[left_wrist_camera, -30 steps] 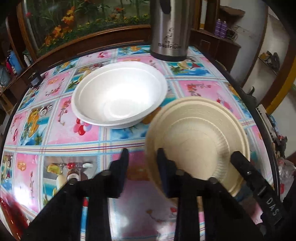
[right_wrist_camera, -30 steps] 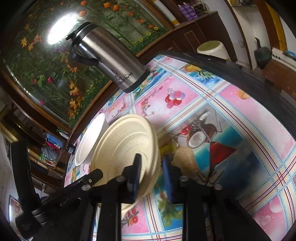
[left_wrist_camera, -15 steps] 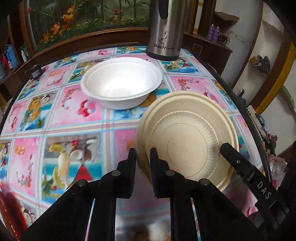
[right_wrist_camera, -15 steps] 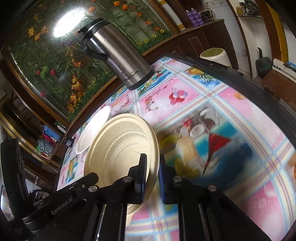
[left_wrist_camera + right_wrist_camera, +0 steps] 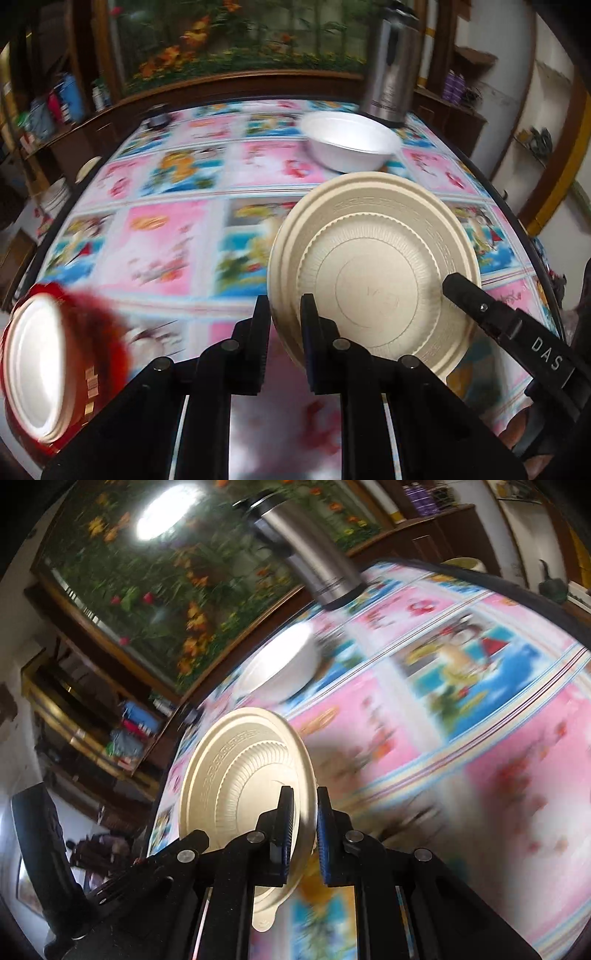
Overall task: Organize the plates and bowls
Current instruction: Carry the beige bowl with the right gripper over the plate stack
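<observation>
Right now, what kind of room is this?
Probably a home dining room: a round table under a bright fruit-print cloth, a steel thermos, and dark wood shelves of household clutter.

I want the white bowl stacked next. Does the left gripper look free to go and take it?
Probably not yet: the left gripper is shut on the beige plate, as is the right gripper. The white bowl sits unobstructed beyond.

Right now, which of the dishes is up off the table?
The beige plate. Both tongs, left and right, pinch its rim. The white bowl sits on the table by the flask.
</observation>
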The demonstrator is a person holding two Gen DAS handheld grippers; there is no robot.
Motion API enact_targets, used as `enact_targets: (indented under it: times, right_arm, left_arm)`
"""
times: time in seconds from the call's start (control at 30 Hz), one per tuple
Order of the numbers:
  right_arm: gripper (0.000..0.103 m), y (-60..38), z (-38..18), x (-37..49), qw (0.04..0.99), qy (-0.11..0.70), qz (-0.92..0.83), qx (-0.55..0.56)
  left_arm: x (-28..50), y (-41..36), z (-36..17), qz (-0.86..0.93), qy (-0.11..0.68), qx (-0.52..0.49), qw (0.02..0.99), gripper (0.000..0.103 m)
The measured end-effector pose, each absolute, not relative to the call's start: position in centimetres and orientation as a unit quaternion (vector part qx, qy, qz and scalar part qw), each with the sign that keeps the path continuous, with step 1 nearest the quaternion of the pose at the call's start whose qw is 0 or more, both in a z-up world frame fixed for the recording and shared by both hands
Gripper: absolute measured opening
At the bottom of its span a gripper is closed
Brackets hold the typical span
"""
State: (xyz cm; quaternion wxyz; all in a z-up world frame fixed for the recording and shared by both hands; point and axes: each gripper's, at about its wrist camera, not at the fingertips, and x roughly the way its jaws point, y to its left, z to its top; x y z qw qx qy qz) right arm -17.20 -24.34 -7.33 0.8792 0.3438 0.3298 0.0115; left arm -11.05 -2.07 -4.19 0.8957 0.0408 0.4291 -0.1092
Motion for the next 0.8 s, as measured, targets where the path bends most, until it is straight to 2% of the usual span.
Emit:
enact_targets:
  times: [0.43,0.8]
  right_arm:
    - [0.011,-10.1,-3.1,-17.3,0.901,0.328,0.103,0.265]
    - [0.011,-5.7,-1.7,-18.2,0.911,0.317,0.118,0.234]
  left_arm:
    - [-13.8,11.4,-2.2,-0.044,0.398,-0.036,0.916,0.014]
    - [-14.9,14.0,-1.7,-0.051,0.382,-0.056,0.921,0.014]
